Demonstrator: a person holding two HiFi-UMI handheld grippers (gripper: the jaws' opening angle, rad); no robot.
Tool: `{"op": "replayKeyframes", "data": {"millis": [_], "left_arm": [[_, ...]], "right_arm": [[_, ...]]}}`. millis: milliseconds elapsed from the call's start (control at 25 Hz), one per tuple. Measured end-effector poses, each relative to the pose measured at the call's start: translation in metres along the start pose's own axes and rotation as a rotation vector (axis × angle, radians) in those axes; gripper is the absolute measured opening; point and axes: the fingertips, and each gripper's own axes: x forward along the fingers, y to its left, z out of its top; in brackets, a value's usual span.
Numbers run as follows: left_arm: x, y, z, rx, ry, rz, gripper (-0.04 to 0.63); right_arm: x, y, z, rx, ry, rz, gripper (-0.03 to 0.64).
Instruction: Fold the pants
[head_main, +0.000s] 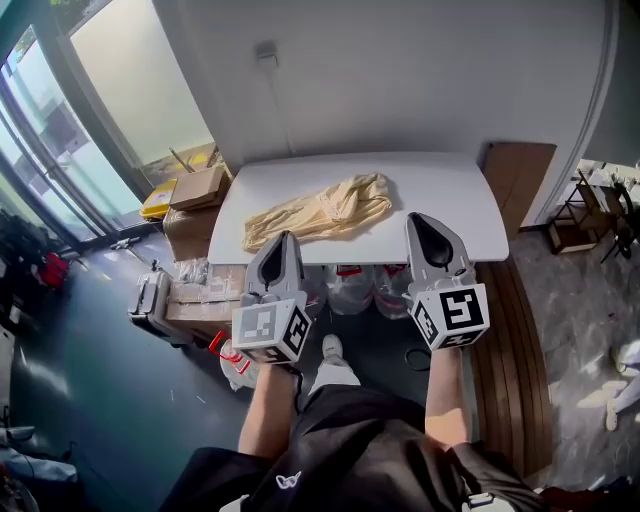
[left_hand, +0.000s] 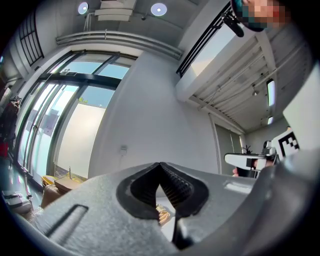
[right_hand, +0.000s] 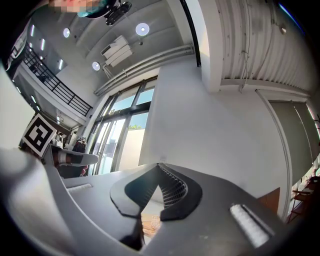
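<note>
Crumpled beige pants (head_main: 320, 212) lie across the middle of a white table (head_main: 460, 200), reaching toward its left front corner. My left gripper (head_main: 283, 240) and right gripper (head_main: 420, 222) hover side by side over the table's near edge, just short of the pants, both shut and empty. In the left gripper view the jaws of the left gripper (left_hand: 160, 165) meet at the tips, and a sliver of the pants (left_hand: 163, 216) shows in the gap below. The right gripper (right_hand: 159, 166) looks the same in its own view, with a bit of pants (right_hand: 147, 225) under the joined tips.
Cardboard boxes (head_main: 198, 187) and a yellow item (head_main: 158, 200) are stacked left of the table. Large water bottles (head_main: 350, 290) stand under it. A brown board (head_main: 518, 175) leans at the right. Tall glass windows (head_main: 40, 130) run along the left side.
</note>
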Motion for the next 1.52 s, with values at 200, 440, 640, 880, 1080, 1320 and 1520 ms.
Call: {"op": "replayKeyframes", "data": {"millis": [200, 440, 640, 880, 1080, 1320, 1520], "left_arm": [[0.021, 0.007, -0.011, 0.010, 0.030, -0.011, 0.003], [0.045, 0.029, -0.037, -0.018, 0.076, 0.000, 0.003], [0.071, 0.050, -0.057, -0.048, 0.106, 0.008, 0.003], [0.106, 0.092, -0.090, -0.099, 0.148, 0.058, 0.003], [0.146, 0.132, -0.118, -0.133, 0.195, 0.085, 0.003], [0.211, 0.174, -0.141, -0.165, 0.246, 0.067, 0.003], [0.270, 0.211, -0.156, -0.178, 0.271, 0.031, 0.003]], "right_arm": [[0.016, -0.002, -0.024, 0.032, 0.045, 0.004, 0.005], [0.043, 0.000, -0.054, 0.040, 0.098, 0.025, 0.005], [0.076, 0.003, -0.080, 0.041, 0.149, 0.050, 0.005], [0.130, 0.011, -0.118, 0.052, 0.213, 0.100, 0.005], [0.183, 0.012, -0.146, 0.062, 0.241, 0.130, 0.005], [0.253, 0.003, -0.176, 0.064, 0.299, 0.112, 0.005], [0.318, -0.008, -0.196, 0.055, 0.324, 0.082, 0.005]]}}
